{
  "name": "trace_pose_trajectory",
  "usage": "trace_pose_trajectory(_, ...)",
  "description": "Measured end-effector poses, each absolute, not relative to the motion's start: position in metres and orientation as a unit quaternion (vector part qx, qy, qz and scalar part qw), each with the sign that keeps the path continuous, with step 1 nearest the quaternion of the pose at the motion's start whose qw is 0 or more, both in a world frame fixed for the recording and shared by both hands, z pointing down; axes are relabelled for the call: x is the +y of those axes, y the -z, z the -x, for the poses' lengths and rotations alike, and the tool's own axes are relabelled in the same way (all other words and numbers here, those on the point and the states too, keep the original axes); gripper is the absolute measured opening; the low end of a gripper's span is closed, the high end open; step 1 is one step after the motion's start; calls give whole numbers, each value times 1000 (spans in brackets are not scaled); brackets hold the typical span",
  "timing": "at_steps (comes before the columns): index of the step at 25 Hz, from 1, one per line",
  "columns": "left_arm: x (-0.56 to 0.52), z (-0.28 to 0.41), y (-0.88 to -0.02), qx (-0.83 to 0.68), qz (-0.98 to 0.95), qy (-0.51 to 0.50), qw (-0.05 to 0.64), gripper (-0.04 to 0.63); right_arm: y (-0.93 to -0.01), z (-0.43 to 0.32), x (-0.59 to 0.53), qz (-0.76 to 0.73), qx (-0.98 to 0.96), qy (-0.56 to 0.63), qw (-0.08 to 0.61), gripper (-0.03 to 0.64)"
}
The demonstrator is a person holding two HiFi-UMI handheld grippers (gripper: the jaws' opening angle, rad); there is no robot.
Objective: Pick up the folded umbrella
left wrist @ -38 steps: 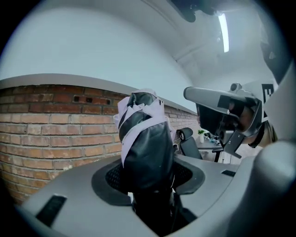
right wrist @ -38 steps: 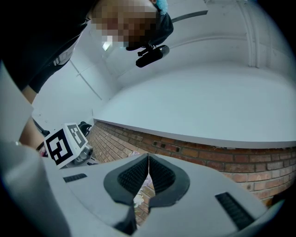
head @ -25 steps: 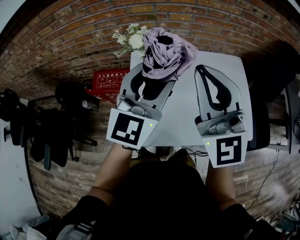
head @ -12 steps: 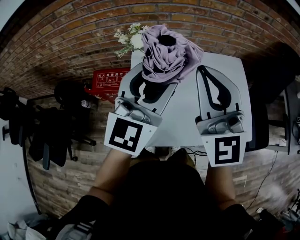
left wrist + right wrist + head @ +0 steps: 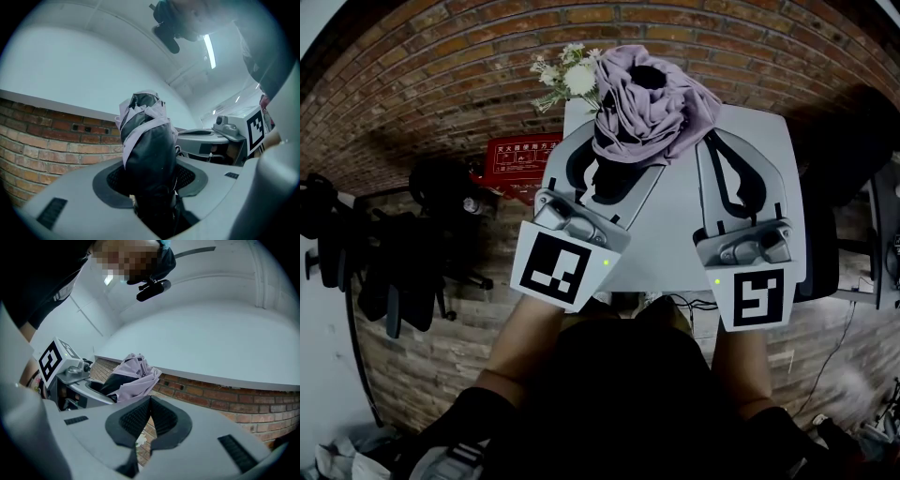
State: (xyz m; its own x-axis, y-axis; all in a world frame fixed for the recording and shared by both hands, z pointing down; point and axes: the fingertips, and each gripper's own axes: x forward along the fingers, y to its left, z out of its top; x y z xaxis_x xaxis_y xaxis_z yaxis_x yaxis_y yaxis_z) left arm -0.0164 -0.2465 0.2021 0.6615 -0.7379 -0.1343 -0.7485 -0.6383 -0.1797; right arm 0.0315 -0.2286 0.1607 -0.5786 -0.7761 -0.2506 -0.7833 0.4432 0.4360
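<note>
The folded umbrella (image 5: 649,103), lilac outside with black lining, is raised above the white table (image 5: 675,239). My left gripper (image 5: 614,169) is shut on its lower part. In the left gripper view the umbrella (image 5: 147,140) stands up between both pads of the left gripper (image 5: 152,187). My right gripper (image 5: 718,148) sits just right of the umbrella, jaws together and holding nothing. In the right gripper view the right gripper (image 5: 149,420) shows its pads meeting, with the umbrella (image 5: 133,376) off to the left.
A bunch of white flowers (image 5: 567,75) stands at the table's far left corner against the brick wall. A red box (image 5: 517,159) and black chairs (image 5: 394,262) are on the floor to the left. A black chair (image 5: 853,141) stands to the right.
The left gripper has shifted the umbrella slightly up and to the right in the head view, so it now overlaps the right gripper's tip. The right gripper stayed put.
</note>
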Motion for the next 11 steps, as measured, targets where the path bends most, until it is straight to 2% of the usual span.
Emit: trace_pose_trajectory(11,-244,16,-197,403,908,-25,114,224,-160,-25,-226,456,851,-261,6,29)
